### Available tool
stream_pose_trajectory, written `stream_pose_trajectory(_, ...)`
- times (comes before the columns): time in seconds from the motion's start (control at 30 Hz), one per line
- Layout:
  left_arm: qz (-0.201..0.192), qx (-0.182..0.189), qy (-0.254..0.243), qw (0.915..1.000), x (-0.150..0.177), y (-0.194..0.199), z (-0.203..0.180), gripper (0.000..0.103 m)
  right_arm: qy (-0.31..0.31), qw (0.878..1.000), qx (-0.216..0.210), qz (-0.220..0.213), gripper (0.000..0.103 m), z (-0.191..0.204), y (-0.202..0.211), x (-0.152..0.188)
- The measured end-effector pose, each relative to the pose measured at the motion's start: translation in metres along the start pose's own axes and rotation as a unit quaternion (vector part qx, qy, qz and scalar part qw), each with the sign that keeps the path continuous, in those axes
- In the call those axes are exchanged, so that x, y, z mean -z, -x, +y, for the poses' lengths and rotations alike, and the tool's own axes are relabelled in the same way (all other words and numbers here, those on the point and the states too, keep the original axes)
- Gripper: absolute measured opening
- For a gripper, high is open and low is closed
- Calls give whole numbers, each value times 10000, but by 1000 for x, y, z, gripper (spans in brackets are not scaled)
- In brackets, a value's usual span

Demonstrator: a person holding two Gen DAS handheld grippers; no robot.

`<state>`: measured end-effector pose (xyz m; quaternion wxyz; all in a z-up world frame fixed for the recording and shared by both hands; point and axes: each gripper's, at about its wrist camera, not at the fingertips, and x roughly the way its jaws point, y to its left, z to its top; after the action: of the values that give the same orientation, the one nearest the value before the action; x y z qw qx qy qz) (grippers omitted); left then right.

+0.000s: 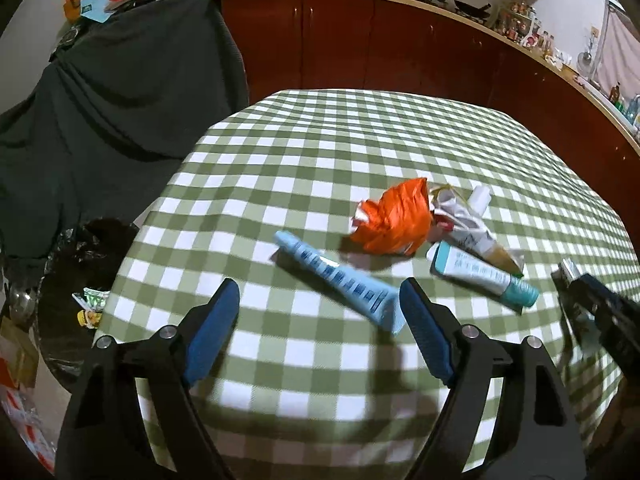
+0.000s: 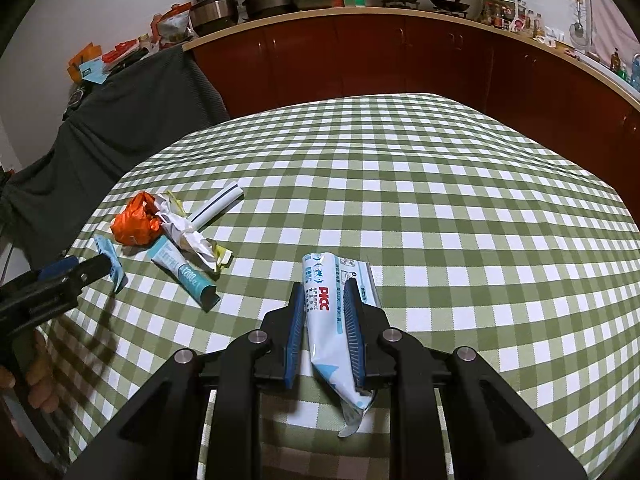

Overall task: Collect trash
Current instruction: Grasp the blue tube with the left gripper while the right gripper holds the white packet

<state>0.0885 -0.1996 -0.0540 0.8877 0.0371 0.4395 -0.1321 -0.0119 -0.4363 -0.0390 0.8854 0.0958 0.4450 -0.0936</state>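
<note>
Two grippers: our right gripper (image 2: 324,320) pinches a white packet (image 2: 326,320); our left gripper (image 1: 320,320) gapes wide, empty, beside a blue tube (image 1: 340,280).

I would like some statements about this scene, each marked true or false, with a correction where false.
1. The right gripper is shut on a white and blue plastic packet. True.
2. The left gripper holds the light blue tube. False: its jaws are open and the tube lies on the green checked tablecloth.
3. The crumpled orange wrapper lies on the floor. False: it is on the tablecloth.
4. A teal-capped white tube lies near the orange wrapper. True.
</note>
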Motion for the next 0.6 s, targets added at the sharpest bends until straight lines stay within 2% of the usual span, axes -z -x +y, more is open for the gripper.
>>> stream_pose_trajectory(0.03,8,-2,57,10000,-2,-3,-1,85,-9,10000,-9,-1,22,0,0,0)
stream_pose_trajectory(0.13,69,-17,196,9998,-7,-13,-1,86,-16,10000,-30,1,22,0,0,0)
stream_pose_trajectory(0.27,99,-120,107,9998,-6,-19,-2,86,-25,10000,-56,2,22,0,0,0)
stream_pose_trajectory(0.43,31,-131,-11,9999,-1,-12,6,61,-29,10000,-92,0,21,0,1,1)
stream_pose_trajectory(0.6,-16,-171,-130,9998,4,-6,15,43,-21,10000,-92,3,21,1,1,1)
